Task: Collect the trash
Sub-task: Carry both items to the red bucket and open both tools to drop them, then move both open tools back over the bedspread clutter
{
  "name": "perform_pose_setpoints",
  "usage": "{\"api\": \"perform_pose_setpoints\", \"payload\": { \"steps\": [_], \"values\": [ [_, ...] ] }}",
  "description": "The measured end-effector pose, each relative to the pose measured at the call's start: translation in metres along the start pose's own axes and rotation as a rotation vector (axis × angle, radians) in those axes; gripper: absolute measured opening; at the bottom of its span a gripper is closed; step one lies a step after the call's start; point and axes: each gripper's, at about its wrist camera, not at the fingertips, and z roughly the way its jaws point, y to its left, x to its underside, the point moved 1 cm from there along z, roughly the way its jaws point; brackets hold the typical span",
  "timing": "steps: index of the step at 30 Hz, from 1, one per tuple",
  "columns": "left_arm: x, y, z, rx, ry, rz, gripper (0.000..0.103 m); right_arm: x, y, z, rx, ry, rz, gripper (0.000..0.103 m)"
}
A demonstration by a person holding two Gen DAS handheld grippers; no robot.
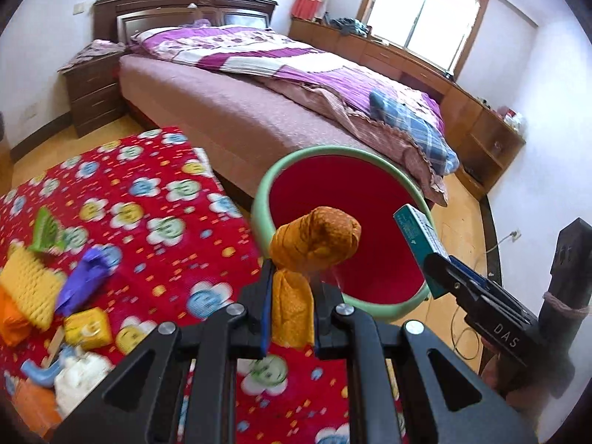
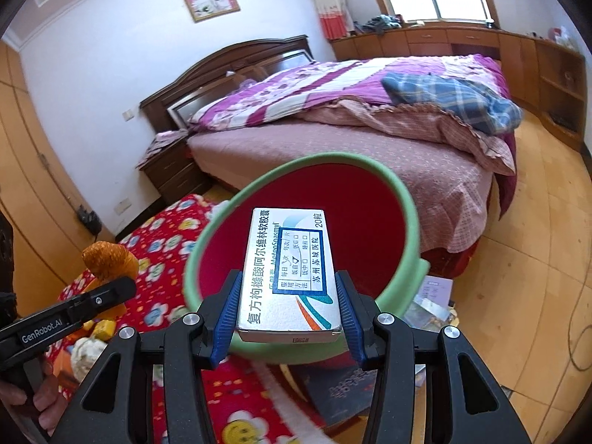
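My left tongs (image 1: pixel 292 288) are clamped on an orange crumpled wrapper (image 1: pixel 316 242), its bunched top sticking up past the fingertips and sitting in front of the near rim of the bin (image 1: pixel 261 199). My right tongs (image 2: pixel 288 303) are clamped on a flat medicine box (image 2: pixel 290 270), pads pressed against its two long sides, printed face up. That box hangs over the bin's open mouth; from the left wrist camera I see it as a teal-edged box (image 1: pixel 416 246) at the bin's right rim, held by the right tongs (image 1: pixel 444 277).

The bin has a green rim (image 2: pixel 399 199) and red inside, and it stands at the right edge of the surface (image 1: pixel 148 192), which is covered in a red cloth with smiling flowers, between that surface and the bed (image 1: pixel 229 111). Toward the near left corner of the surface lie more bits: a purple scrap (image 1: pixel 83 277), a yellow ribbed pad (image 1: pixel 27 286), a small yellow box (image 1: pixel 88 327), a green comb-like piece (image 1: pixel 46 229) and a white wad (image 1: pixel 79 379). I cannot tell whether anything lies in the bin.
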Motion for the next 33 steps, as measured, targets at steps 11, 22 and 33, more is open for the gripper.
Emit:
{"api": "perform_pose_setpoints", "payload": {
  "steps": [11, 22, 33],
  "values": [
    [-0.011, -0.021, 0.040, 0.005, 0.034, 0.048, 0.020, -0.003, -0.026, 0.016, 0.015, 0.001, 0.042, 0.052],
    [-0.010, -0.022, 0.036, -0.036, 0.007, 0.064, 0.044, -0.002, -0.027, 0.012, 0.000, -0.013, 0.063, 0.053],
    [-0.003, -0.013, 0.012, -0.021, -0.007, 0.016, 0.044, -0.004, -0.015, 0.000, -0.008, -0.036, 0.051, 0.065]
  ]
}}
